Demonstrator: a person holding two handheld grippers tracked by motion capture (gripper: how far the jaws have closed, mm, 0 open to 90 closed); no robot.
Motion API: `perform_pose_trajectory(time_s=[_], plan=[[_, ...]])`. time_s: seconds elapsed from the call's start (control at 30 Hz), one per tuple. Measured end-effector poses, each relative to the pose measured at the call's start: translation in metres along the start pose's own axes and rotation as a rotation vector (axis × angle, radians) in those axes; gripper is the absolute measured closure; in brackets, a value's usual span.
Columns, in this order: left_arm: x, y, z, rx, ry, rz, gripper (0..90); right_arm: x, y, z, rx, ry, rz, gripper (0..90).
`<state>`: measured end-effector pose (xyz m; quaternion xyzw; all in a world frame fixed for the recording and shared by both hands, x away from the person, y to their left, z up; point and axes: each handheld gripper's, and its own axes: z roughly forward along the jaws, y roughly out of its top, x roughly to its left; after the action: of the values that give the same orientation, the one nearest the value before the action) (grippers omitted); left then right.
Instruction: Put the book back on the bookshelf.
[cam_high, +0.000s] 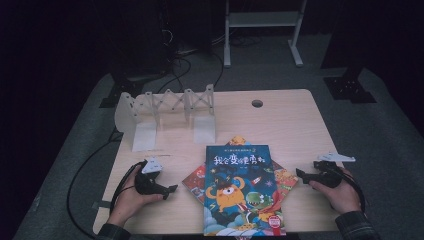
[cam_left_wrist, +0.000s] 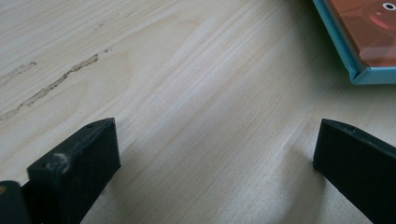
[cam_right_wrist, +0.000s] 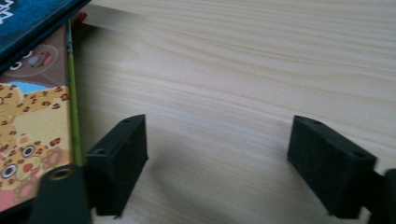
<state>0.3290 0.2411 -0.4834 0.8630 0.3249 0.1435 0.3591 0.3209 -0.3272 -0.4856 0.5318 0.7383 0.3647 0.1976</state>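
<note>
High view showed the left gripper (cam_high: 170, 189) and right gripper (cam_high: 301, 174) flanking the stacked colourful picture books (cam_high: 243, 190) on the pale wooden worktop (cam_high: 285, 120). Both grippers stood wide open, holding nothing.

So the stack of books (cam_high: 243, 192) sits on the surface (cam_high: 280, 117) at the near edge, roughly in the middle. The top book (cam_high: 242, 187) lies straight, its near end right at the edge, and the ones under it are turned so their corners stick out left and right. The left hand-held gripper (cam_high: 172, 189) rests on the surface just left of the stack, the right hand-held gripper (cam_high: 300, 173) just right of it, both pointing in at the books and neither touching. The folding book rack (cam_high: 165, 117) stands behind, toward the far left corner, well apart from the stack. A cable hole (cam_high: 257, 103) sits near the far edge, right of the rack.
</note>
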Motion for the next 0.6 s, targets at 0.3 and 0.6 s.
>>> perform_pose_trajectory(time_s=[0.3,0.6], plan=[[0.001,0.006,-0.009,0.045,-0.019,-0.015,21.5,0.001,0.011,-0.013,0.021,-0.008,0.008,48.0],[0.001,0.02,-0.028,-0.007,-0.069,-0.112,59.5,0.014,0.03,-0.026,0.031,0.079,-0.003,84.6]])
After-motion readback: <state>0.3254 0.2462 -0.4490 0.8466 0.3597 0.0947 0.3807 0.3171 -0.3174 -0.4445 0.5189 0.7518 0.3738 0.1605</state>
